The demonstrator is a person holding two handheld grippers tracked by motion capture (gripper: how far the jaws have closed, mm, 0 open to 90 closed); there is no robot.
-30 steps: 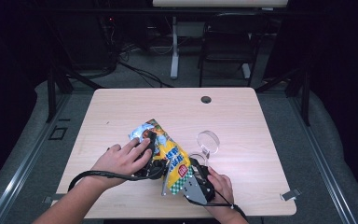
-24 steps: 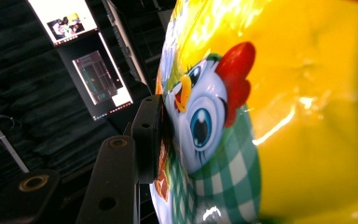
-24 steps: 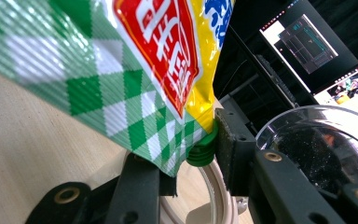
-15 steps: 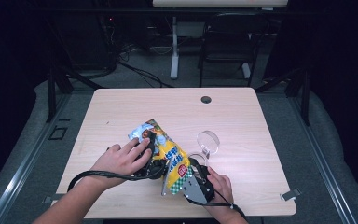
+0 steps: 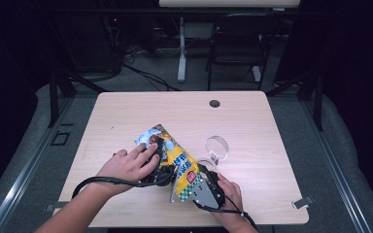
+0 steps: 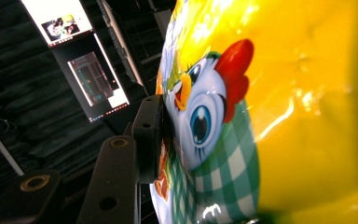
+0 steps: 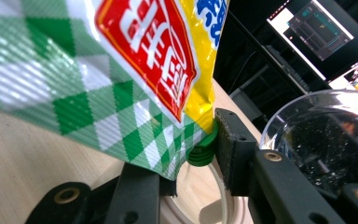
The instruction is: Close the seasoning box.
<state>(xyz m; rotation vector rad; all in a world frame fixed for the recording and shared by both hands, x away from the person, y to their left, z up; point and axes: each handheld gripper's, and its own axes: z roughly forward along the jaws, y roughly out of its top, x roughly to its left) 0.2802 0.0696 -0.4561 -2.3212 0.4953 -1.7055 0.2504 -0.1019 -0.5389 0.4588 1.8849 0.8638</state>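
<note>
A yellow snack bag point(image 5: 174, 154) with a cartoon chicken and a green check bottom is held up above the wooden table point(image 5: 252, 116). My left gripper point(image 5: 161, 171) grips the bag's side, under the person's left hand. In the left gripper view one black jaw presses against the bag point(image 6: 270, 107) beside the chicken, and the bag hides the other jaw; the left gripper point(image 6: 165, 140) is shut on it. My right gripper point(image 5: 195, 183) pinches the bag's lower sealed edge. In the right gripper view the checked edge of the bag point(image 7: 121, 93) sits between the jaws of the right gripper point(image 7: 191, 163).
A clear round container point(image 5: 217, 147) stands just right of the bag, close to the right gripper, and looms large as the clear round container point(image 7: 326, 140). A dark grommet hole point(image 5: 214, 103) lies at the table's far side. Monitors point(image 6: 81, 56) glow in the dark room.
</note>
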